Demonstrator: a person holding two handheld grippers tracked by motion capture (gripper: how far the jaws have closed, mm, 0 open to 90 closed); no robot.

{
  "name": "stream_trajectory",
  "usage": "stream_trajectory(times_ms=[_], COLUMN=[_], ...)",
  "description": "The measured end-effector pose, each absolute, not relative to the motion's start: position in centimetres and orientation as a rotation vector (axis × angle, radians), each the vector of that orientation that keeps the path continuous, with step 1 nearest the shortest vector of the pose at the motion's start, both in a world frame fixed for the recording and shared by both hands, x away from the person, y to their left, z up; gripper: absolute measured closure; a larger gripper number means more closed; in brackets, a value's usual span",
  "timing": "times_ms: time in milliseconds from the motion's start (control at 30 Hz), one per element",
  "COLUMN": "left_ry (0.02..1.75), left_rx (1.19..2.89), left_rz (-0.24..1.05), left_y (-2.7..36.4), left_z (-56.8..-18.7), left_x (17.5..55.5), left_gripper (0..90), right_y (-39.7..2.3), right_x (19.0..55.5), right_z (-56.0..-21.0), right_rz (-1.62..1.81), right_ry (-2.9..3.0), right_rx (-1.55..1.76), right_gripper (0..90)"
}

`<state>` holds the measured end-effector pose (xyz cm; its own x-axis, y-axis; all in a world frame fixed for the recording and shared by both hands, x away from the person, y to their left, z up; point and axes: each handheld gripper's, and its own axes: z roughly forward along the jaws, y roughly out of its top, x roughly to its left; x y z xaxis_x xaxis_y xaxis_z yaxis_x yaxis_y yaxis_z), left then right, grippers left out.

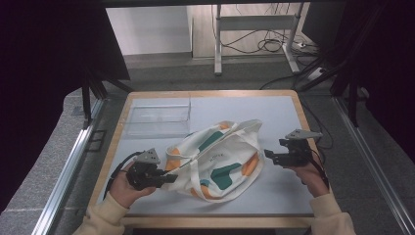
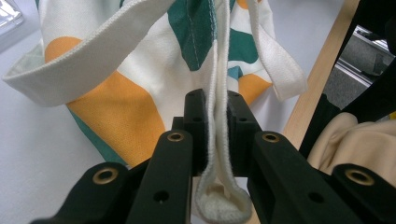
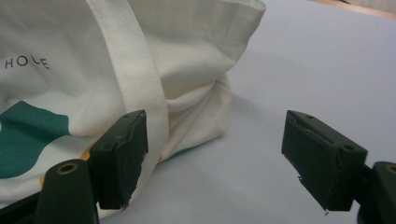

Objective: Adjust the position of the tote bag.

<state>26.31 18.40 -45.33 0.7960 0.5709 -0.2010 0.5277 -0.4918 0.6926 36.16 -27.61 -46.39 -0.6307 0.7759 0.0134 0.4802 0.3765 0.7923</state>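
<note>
- A cloth bag [image 1: 218,159] with green and orange patches is seen lying flat in the middle of the tabletop [image 1: 288,105].
- One white strap [image 2: 218,116] of the bag is pinched tight in the left tool [image 1: 164,178], with the strap's folded end poking out below the jaws.
- So the first grab looks done.
- The right tool [image 1: 272,155] is held wide open, with nothing in it. It is parked just beside the bag's right edge, close to another strap [image 3: 140,88].
- That second grab is not done yet, and the bag has not been lifted.
- The tabletop is covered in pale blue-grey and edged with light wood.
- A clear plastic box [image 1: 157,119] is set at the far left.
- Past the tabletop, a grey floor, loose cables [image 1: 266,45] and metal frame legs can be seen.
</note>
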Motion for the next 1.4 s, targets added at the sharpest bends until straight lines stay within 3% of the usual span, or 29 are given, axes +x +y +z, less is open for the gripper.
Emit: stream_trajectory(times_ms=[233, 533, 1033, 1200, 1300, 1367, 1400], left_ry=[0.804, 0.804, 0.811, 0.814, 0.818, 0.818, 0.819], left_rx=[2.197, 2.200, 2.194, 2.196, 2.200, 2.202, 2.203], left_rz=[0.065, 0.054, 0.047, 0.045, 0.046, 0.045, 0.043], left_y=[18.4, 18.6, 18.5, 18.5, 18.5, 18.5, 18.5], left_z=[-45.4, -45.6, -45.6, -45.6, -45.7, -45.7, -45.8], left_x=[26.4, 26.5, 26.5, 26.6, 26.6, 26.6, 26.7], left_gripper=[82.0, 82.2, 82.3, 82.3, 82.4, 82.4, 82.4], right_y=[-27.9, -26.2, -24.0, -23.3, -22.8, -22.7, -22.5], right_x=[37.8, 42.6, 46.7, 47.9, 48.6, 48.7, 48.9], right_z=[-44.9, -44.8, -44.5, -44.4, -44.4, -44.4, -44.4], right_rz=[1.154, 1.096, 0.981, 0.953, 0.952, 0.949, 0.916], right_ry=[2.270, 2.369, 2.534, 2.618, 2.683, 2.693, 2.703], right_rx=[1.007, 0.993, 0.871, 0.803, 0.745, 0.737, 0.719], right_gripper=[26.2, 27.9, 34.5, 40.4, 52.9, 55.4, 65.4])
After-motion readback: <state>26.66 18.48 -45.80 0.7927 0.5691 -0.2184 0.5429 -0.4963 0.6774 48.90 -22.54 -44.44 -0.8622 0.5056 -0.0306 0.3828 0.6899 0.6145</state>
